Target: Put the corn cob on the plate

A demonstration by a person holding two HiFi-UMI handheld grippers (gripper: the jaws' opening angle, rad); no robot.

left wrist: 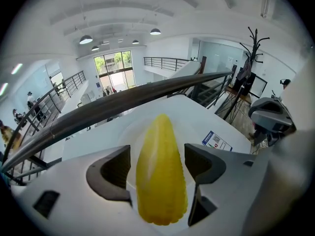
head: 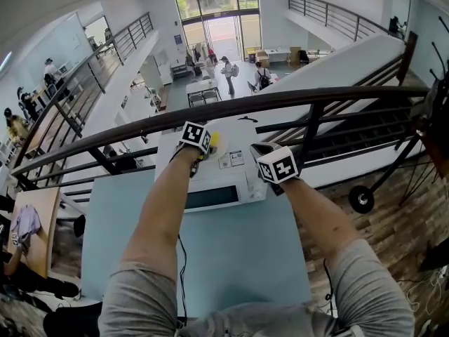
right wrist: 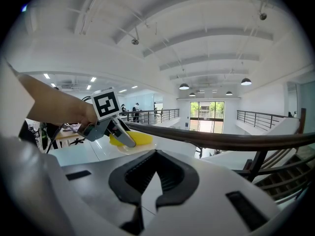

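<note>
Left hand-held gripper (left wrist: 157, 167) wide apart, corn cob (left wrist: 161, 176) loose between its jaws | cob lies on plate (right wrist: 138, 148), frame centre | right hand-held gripper (right wrist: 154, 171) closed, empty | we read: release step; next, lift left clear without nudging cob.

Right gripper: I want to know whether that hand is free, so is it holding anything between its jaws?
No: the right gripper has its jaws closed together, with nothing between them.
</note>
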